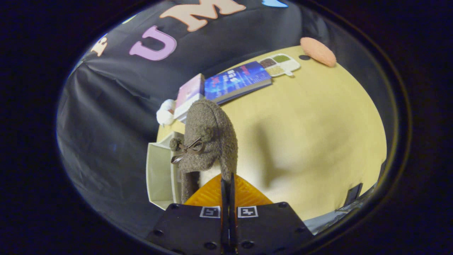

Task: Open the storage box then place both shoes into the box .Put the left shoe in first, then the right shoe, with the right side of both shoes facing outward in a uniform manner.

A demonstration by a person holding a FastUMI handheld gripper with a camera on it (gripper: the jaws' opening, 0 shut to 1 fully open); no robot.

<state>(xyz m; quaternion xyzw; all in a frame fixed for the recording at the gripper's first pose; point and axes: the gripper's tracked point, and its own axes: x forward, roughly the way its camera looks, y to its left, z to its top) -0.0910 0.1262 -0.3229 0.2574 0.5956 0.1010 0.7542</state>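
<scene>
Shoe (210,138) first: a fuzzy grey-brown slipper with a small metal bow on its upper hangs from the gripper (228,184), whose two fingers are drawn almost together, with only a thin slit between them. They appear to pinch the rim of the shoe's heel opening, and the toe points away from the camera. I cannot see exactly how much of the rim lies between the pads, so the grip looks real but shallow.

Just left of the fingers, and partly behind the shoe, stands the storage box (159,173), pale cream, its open side showing an inner wall. The shoe overlaps its right edge; whether any part is already inside I cannot tell.

Beyond both lies the yellow table (318,134), with the shoe's shadow to the right of it. At the far edge sit a white soft lump (165,112), a pink book (189,92) and a blue book (238,82) side by side. Further right are a small divided tray (281,64) and an orange oval pad (317,51).

Risks from here, as I judge them:
- A pinch on soft fabric may slip, so the shoe could drop or swing before it reaches the box.
- A swinging toe could catch the box wall and push the light box along the table.
- The shoe may twist in the fingers, so that the wrong side ends up facing outward.
</scene>
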